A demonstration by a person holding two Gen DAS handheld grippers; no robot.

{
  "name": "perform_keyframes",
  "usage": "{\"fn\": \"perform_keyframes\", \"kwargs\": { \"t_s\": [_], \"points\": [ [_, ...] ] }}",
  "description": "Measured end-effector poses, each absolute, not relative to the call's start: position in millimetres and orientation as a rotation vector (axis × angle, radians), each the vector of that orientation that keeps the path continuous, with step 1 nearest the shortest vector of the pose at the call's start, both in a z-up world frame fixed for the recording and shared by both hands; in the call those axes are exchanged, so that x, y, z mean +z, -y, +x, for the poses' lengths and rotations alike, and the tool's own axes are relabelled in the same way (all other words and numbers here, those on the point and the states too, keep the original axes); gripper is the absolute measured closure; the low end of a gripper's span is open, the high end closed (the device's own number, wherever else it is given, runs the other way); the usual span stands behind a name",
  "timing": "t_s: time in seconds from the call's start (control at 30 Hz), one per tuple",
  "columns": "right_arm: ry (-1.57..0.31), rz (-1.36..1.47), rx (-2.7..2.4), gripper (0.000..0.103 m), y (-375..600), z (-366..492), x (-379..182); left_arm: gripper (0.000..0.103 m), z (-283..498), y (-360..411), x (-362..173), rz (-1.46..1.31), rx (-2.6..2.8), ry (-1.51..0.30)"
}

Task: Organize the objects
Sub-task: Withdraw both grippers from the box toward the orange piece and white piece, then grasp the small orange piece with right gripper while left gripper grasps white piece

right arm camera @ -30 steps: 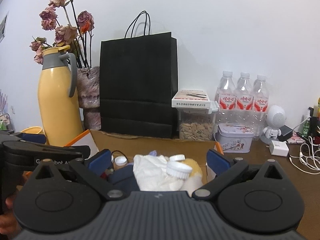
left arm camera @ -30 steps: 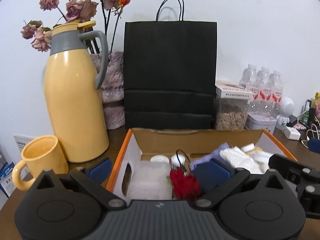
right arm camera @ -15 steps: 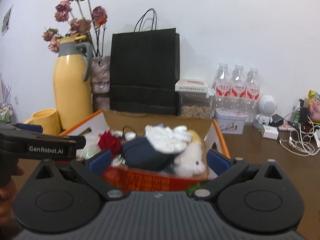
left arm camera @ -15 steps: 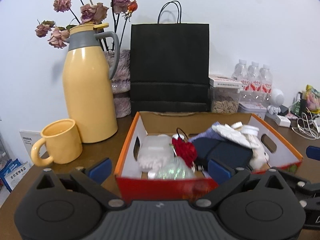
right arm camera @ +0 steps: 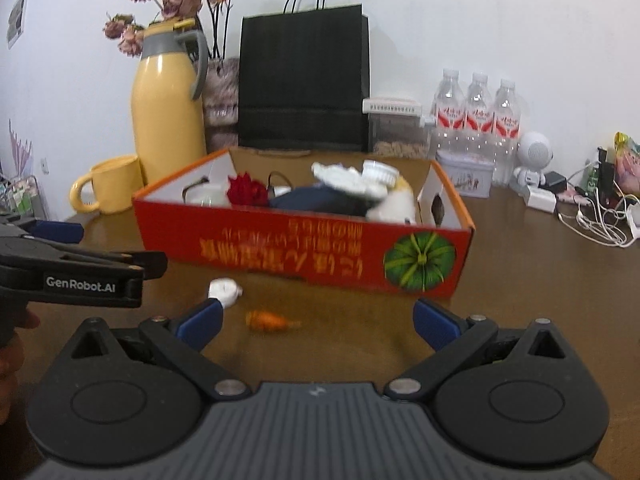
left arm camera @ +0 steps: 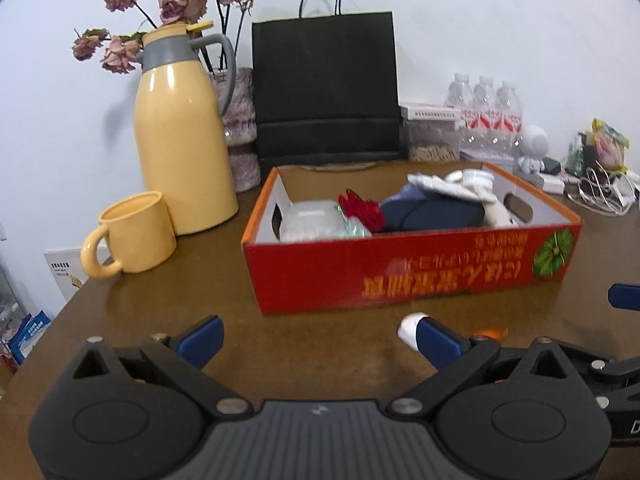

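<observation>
A red cardboard box (left arm camera: 412, 272) (right arm camera: 280, 248) stands on the brown table. It holds a red flower (left arm camera: 360, 210), a dark blue pouch (left arm camera: 432, 212), white cloth and a white lid. On the table in front of the box lie a small white object (right arm camera: 225, 290) (left arm camera: 408, 326) and a small orange carrot-like piece (right arm camera: 267, 320) (left arm camera: 490, 333). My left gripper (left arm camera: 318, 340) is open and empty, well back from the box. My right gripper (right arm camera: 316, 320) is open and empty, with the orange piece between its fingers' line of sight. The left gripper shows from the side in the right wrist view (right arm camera: 72, 268).
A yellow thermos jug (left arm camera: 184, 136), a yellow mug (left arm camera: 134, 236), dried roses in a vase and a black paper bag (left arm camera: 326, 88) stand behind the box. Water bottles (right arm camera: 478, 120), a tin, a white robot toy and cables (right arm camera: 600, 216) are at the right.
Both grippers have pulled back from over the box toward the table's near side. The box's red front and the small white and orange objects on the table have come into view.
</observation>
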State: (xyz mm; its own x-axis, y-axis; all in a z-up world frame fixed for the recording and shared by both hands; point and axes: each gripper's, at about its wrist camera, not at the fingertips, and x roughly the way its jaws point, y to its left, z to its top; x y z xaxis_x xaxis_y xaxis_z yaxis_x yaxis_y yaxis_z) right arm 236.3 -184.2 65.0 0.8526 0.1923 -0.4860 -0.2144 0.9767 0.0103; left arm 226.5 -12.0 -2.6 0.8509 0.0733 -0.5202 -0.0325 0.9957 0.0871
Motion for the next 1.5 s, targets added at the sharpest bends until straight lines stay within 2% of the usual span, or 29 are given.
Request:
{"fn": "perform_keyframes", "kwargs": {
  "t_s": [0.4,0.5,0.7,0.83,0.97,1.2,1.5],
  "points": [
    [-0.619,-0.063,0.201,0.0,170.9,248.1,44.6,0.0,220.0,-15.7,-13.2,0.008,0.065,-0.596],
    [-0.63,-0.055,0.187,0.005,163.7,258.3,42.6,0.001,223.5,-25.3,-14.0,-0.025,0.081,-0.605],
    [-0.659,0.003,0.178,0.024,148.1,281.5,40.8,0.001,229.0,-37.8,-15.3,-0.073,0.108,-0.619],
    [-0.65,-0.017,0.176,0.061,138.0,284.1,39.6,0.001,232.6,-41.7,-17.8,-0.092,0.102,-0.64],
    [-0.637,0.019,0.198,0.062,143.5,281.6,41.7,0.001,232.5,-42.9,-17.8,-0.099,0.096,-0.641],
    [-0.483,0.086,0.165,0.062,182.4,259.6,61.4,0.001,234.6,-36.1,-18.6,-0.09,0.076,-0.657],
    [-0.471,0.089,0.115,0.062,235.4,261.5,60.2,0.001,255.7,9.3,-15.9,-0.018,-0.015,-0.681]
  ]
}}
